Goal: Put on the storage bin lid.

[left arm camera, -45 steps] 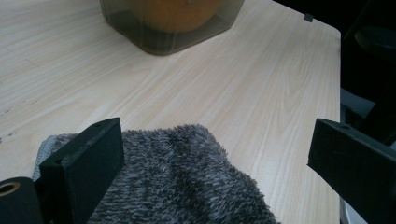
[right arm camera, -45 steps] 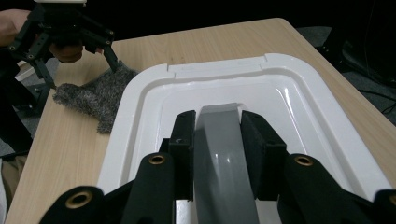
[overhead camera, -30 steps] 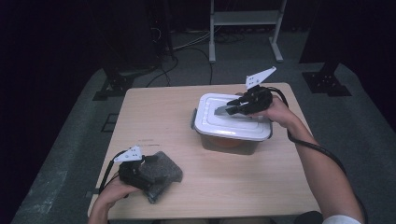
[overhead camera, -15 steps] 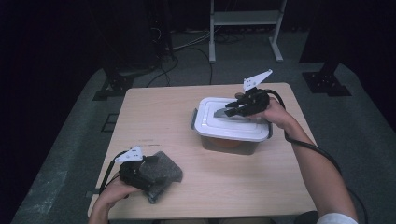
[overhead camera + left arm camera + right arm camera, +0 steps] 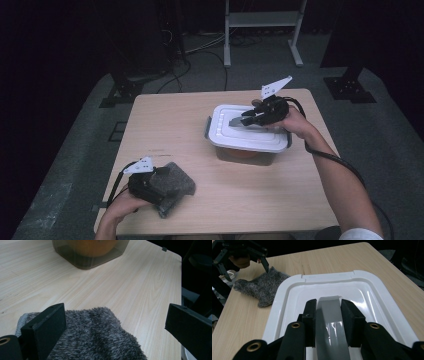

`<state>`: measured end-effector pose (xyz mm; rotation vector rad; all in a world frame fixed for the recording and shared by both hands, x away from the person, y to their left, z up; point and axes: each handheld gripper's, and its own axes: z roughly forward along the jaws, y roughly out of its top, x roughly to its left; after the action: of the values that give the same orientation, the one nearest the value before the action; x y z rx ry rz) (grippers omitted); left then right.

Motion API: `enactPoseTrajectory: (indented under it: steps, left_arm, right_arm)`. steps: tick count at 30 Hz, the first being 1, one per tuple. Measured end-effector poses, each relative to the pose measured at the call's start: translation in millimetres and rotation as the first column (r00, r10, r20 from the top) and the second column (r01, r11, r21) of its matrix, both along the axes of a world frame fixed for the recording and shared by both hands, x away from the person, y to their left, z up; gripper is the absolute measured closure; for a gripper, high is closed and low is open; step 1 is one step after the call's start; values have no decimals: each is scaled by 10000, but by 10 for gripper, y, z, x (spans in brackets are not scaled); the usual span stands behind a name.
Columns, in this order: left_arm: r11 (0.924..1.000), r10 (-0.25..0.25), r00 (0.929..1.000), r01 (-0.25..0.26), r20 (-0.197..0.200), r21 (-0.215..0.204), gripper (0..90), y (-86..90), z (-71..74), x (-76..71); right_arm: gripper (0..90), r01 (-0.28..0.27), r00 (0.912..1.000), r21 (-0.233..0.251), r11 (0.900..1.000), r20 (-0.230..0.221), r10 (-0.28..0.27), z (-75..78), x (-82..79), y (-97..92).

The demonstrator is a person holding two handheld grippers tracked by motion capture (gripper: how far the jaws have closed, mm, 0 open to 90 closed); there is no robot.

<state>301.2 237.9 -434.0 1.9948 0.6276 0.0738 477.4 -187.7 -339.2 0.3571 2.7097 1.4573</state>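
Your lid [image 5: 250, 131] is white, rounded-rectangular, with a grey arched handle [image 5: 329, 320] at its centre. It sits flat on the translucent box [image 5: 246, 154], something orange inside, right-centre of the table. Your cloth [image 5: 170, 186] is grey, fuzzy, lying crumpled near the front left corner.

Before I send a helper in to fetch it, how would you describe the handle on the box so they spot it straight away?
On the wooden table, find the clear box with a white lid. The handle is the grey strip across the lid's sunken middle, pinched by the right tongs, the lid's one grey part.
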Motion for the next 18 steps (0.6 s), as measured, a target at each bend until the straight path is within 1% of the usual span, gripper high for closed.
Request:
enactPoseTrajectory:
  steps: [5,7,9,10,11,15,16,18]
  left_arm:
    - [10000,-16,10000,16,-13,30,25,0,-10,1]
    - [10000,-15,10000,16,-18,38,25,2,-8,-7]
    - [10000,-18,10000,18,-17,39,25,3,-5,-8]
    - [10000,1,10000,-1,1,31,25,5,-1,-9]
    - [10000,21,10000,-21,23,-15,25,6,5,-11]
    - [10000,15,10000,-15,39,2,25,3,7,-9]
    - [10000,-15,10000,15,47,37,25,-4,5,-9]
    - [10000,-20,10000,20,43,25,25,-5,3,-7]
  right_arm:
    - [645,45,10000,1,10000,-55,-45,0,-5,-1]
    - [622,34,10000,-7,10000,-24,-34,3,-17,-2]
    - [573,42,10000,-8,10000,-20,-42,12,-28,1]
    - [573,42,10000,-8,10000,-20,-42,12,-28,1]
    - [539,79,10000,63,9999,-12,-79,42,-39,4]
    - [515,187,9998,101,9998,31,-188,97,-54,-5]
    - [498,184,9997,111,9998,150,-185,134,-67,-23]
    - [483,250,9996,141,9996,143,-252,157,-83,-41]
